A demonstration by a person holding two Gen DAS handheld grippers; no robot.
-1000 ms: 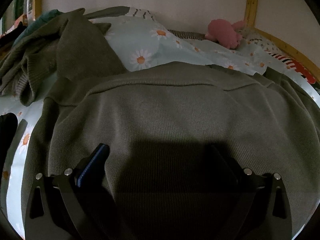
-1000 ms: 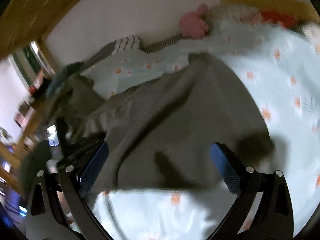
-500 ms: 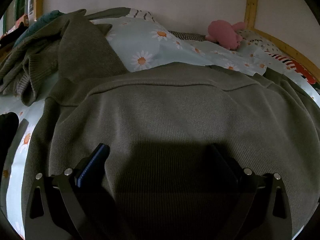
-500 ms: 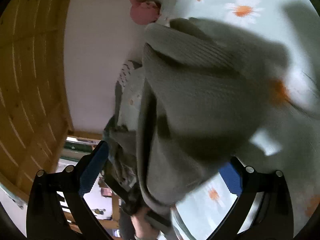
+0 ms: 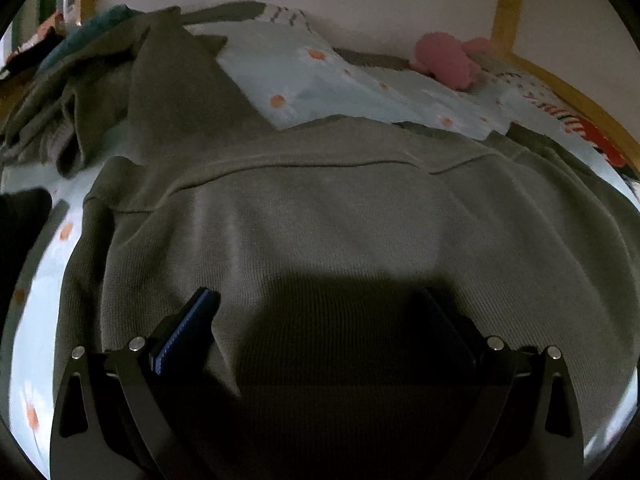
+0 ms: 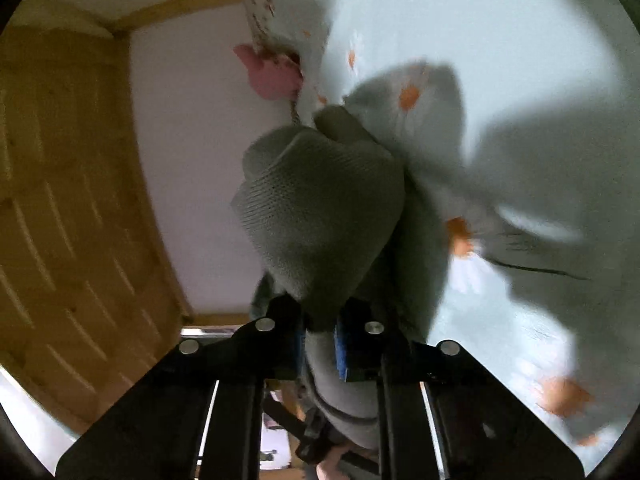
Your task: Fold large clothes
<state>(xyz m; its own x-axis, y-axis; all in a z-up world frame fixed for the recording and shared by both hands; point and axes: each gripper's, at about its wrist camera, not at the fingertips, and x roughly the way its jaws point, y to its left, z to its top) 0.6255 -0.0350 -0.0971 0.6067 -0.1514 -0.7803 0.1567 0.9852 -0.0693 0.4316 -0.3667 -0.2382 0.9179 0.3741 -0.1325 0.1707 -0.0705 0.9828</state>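
An olive-green knitted sweater (image 5: pixel 320 208) lies spread over the daisy-print bedsheet (image 5: pixel 304 80). My left gripper (image 5: pixel 320 312) hovers just above the sweater's near part, jaws wide open, nothing pinched between its fingers. In the right wrist view the picture is rolled sideways. There my right gripper (image 6: pixel 320 344) is closing its jaws, and its blue pads press on a bunched fold of the sweater (image 6: pixel 320 208). The cloth bulges out ahead of the fingertips over the bedsheet (image 6: pixel 500 40).
A pink plush toy (image 5: pixel 444 62) sits at the back by the wall, also seen as the plush toy (image 6: pixel 272 76). More clothes are heaped at the back left (image 5: pixel 60 92). A wooden bed frame (image 5: pixel 576 92) runs along the right. A wooden door (image 6: pixel 60 200) stands behind.
My right gripper rolled onto its side, sank toward the bed and went from wide open to shut on the sweater's edge. My left gripper stayed open and shifted slightly.
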